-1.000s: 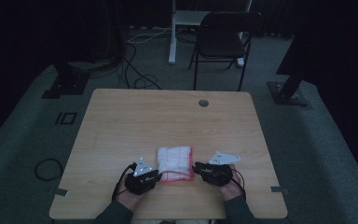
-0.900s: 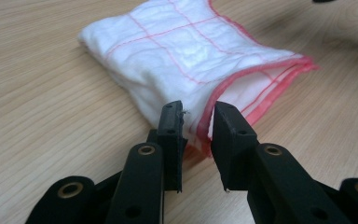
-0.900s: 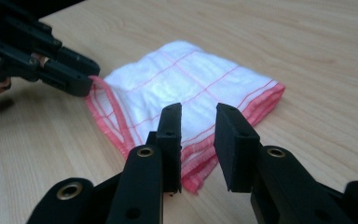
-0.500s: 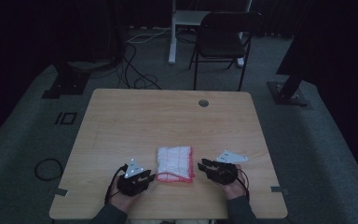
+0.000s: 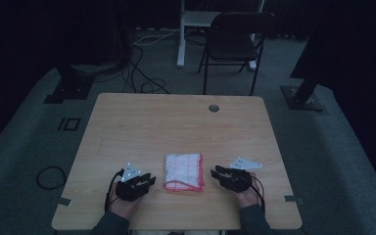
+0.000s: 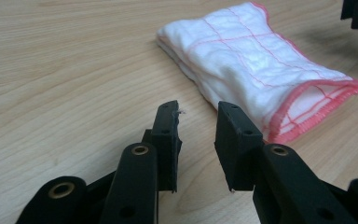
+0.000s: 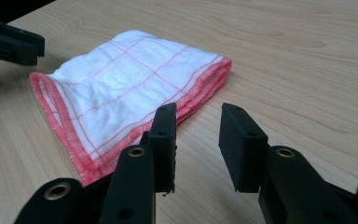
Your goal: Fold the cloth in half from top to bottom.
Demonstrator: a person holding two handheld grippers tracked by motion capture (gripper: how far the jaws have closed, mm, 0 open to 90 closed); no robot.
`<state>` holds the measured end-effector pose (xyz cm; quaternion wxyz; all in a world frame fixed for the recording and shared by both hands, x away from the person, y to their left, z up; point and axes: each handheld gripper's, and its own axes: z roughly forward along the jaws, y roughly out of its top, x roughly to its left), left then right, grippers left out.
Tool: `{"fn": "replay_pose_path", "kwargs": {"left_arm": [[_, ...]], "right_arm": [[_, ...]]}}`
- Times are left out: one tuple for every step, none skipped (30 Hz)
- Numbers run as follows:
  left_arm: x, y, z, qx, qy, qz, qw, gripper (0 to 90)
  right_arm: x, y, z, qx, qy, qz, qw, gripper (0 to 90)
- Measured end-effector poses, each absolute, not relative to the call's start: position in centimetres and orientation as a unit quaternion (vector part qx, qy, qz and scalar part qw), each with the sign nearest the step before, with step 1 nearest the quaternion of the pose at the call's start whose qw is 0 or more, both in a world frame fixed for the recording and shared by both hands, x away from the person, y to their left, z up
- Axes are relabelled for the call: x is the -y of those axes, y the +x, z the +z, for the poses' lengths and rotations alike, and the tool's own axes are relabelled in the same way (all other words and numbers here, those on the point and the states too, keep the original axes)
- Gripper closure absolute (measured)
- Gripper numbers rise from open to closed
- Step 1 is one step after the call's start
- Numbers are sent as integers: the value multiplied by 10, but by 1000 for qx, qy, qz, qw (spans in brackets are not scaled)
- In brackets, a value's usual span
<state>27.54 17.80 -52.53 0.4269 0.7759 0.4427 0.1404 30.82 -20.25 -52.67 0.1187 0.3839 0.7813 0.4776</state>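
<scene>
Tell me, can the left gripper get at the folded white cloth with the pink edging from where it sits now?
Probably yes: the left gripper, jaws apart and empty, sits beside the folded white cloth with pink edging, nothing between them.

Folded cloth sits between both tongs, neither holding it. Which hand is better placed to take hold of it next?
Probably right, narrowly. The right tongs sit nearer the folded cloth, their open jaws beside its red-stitched edge. The left tongs, also open, stand slightly farther from it.

Folded cloth [image 5: 184,171] on wooden table [image 5: 176,122]
</scene>
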Motion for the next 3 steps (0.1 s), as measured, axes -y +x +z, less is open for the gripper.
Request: {"fn": "replay_pose_path", "kwargs": {"left_arm": [[-179,276,-525,-444,774,141,428,701],[-180,276,-525,-445,774,141,428,700],[-180,276,-525,-445,774,141,428,699]], "right_arm": [[203,308,-527,-782,384,477,119,676],[203,309,-528,-782,384,476,118,676],[203,309,-528,-782,385,475,119,676]]}}
